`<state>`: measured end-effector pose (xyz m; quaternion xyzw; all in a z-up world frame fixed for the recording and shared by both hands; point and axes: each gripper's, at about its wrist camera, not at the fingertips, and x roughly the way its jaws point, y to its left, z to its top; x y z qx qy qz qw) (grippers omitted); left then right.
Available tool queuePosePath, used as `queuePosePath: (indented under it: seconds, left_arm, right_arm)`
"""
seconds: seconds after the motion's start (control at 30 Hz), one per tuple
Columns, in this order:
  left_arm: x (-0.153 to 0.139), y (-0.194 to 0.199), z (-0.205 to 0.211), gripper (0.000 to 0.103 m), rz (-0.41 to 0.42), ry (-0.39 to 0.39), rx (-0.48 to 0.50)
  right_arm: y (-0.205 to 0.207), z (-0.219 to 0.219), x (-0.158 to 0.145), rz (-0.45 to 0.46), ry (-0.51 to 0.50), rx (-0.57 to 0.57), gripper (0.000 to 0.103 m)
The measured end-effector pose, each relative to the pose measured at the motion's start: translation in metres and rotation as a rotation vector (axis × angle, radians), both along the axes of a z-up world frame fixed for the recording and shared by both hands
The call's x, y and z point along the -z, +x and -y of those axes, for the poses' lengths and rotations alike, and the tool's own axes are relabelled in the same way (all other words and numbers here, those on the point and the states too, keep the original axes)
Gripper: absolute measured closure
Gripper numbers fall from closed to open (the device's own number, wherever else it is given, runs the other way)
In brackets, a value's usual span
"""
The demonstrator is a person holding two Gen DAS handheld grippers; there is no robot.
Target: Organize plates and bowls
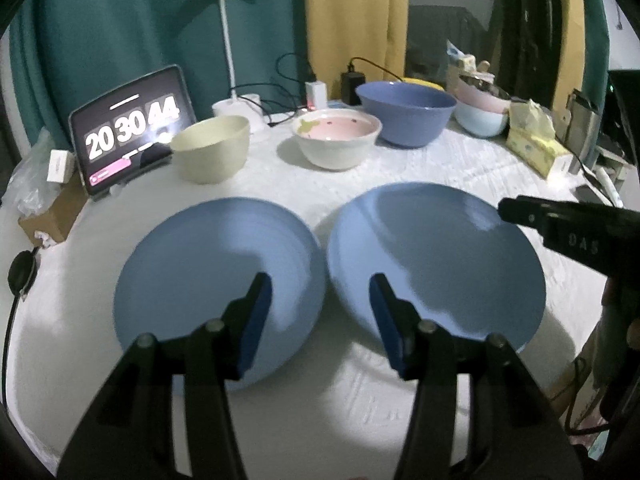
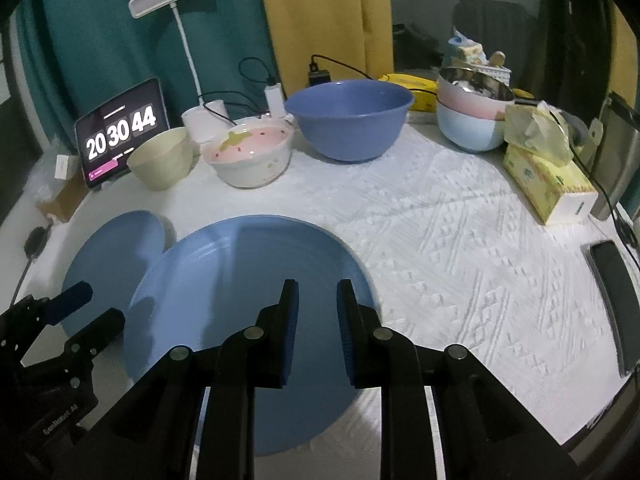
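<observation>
Two blue plates lie side by side at centre frame on the worktop [image 2: 460, 220], left plate [image 1: 216, 280] under the open, empty left tongs [image 1: 320, 312], right plate [image 2: 248, 300] nearer the part-open, empty right tongs [image 2: 317, 328].

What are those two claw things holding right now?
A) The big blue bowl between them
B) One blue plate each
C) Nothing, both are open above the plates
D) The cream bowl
C: the left gripper and right gripper are both open and empty over the two blue plates.
</observation>
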<state>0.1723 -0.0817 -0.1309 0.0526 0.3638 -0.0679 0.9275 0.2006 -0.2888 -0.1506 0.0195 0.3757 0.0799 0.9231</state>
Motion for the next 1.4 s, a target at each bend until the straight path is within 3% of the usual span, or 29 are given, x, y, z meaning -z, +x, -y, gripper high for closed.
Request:
queuePosePath:
  seconds: [0.7,1.4]
  left_arm:
    - [-0.007,0.004,-0.073,0.050,0.020,-0.082,-0.098]
    - [0.006,0.018,-0.145,0.050,0.003,-0.071,-0.248]
  right_arm:
    - [0.014,-0.076,-0.009,-0.002,-0.053,-0.116,0.082]
    - [0.040,-0.143,-0.003,-0.031,-0.080,-0.221,0.082]
